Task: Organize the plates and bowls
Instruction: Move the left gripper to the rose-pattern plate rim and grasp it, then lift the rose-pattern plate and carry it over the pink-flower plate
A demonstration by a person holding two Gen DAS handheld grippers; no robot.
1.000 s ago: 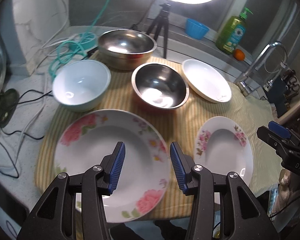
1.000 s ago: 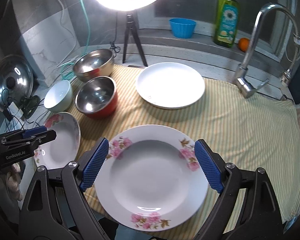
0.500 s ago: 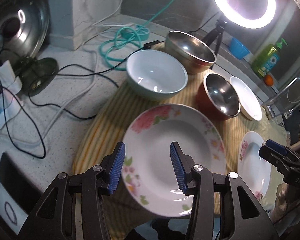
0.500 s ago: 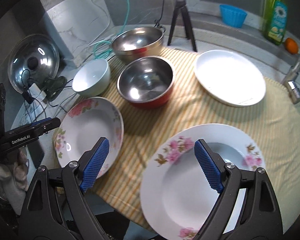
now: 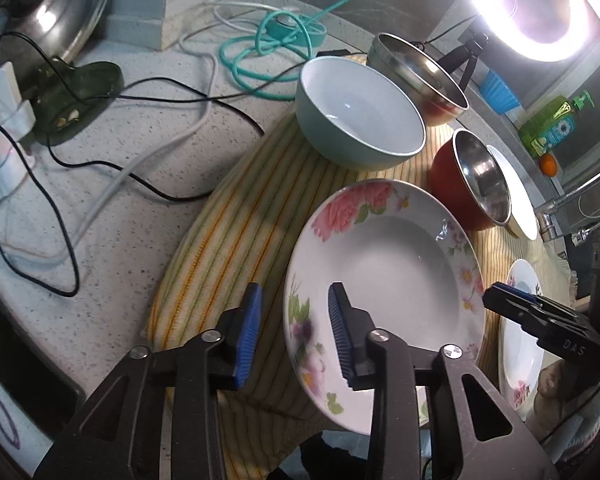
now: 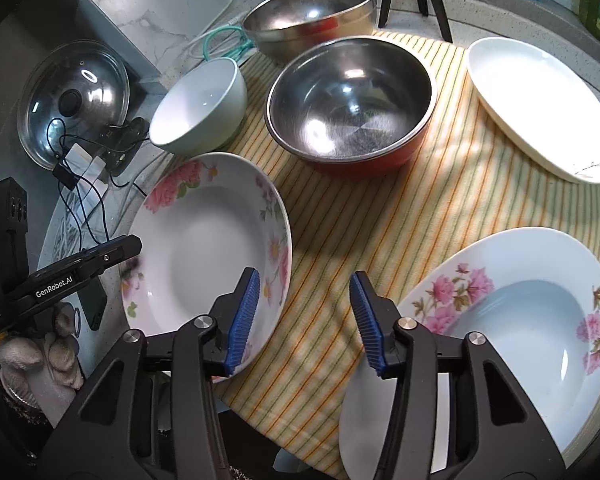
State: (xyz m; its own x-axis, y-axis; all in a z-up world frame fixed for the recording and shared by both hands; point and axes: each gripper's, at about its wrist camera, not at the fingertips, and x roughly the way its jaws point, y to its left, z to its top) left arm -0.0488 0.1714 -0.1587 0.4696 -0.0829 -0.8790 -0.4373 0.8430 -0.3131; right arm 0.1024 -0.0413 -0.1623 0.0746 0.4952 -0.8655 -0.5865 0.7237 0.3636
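Left gripper (image 5: pixel 294 334) is held open and low at the near-left rim of the big flower plate (image 5: pixel 384 280), with one blue pad over the plate and one over the striped cloth (image 5: pixel 236 232); nothing is gripped. Right gripper (image 6: pixel 302 322) is held open too, over the cloth between the big flower plate (image 6: pixel 208 264) and the small flower plate (image 6: pixel 532 332). Behind the big flower plate, the white bowl (image 6: pixel 200 110) and the red steel bowl (image 6: pixel 350 102) are set side by side.
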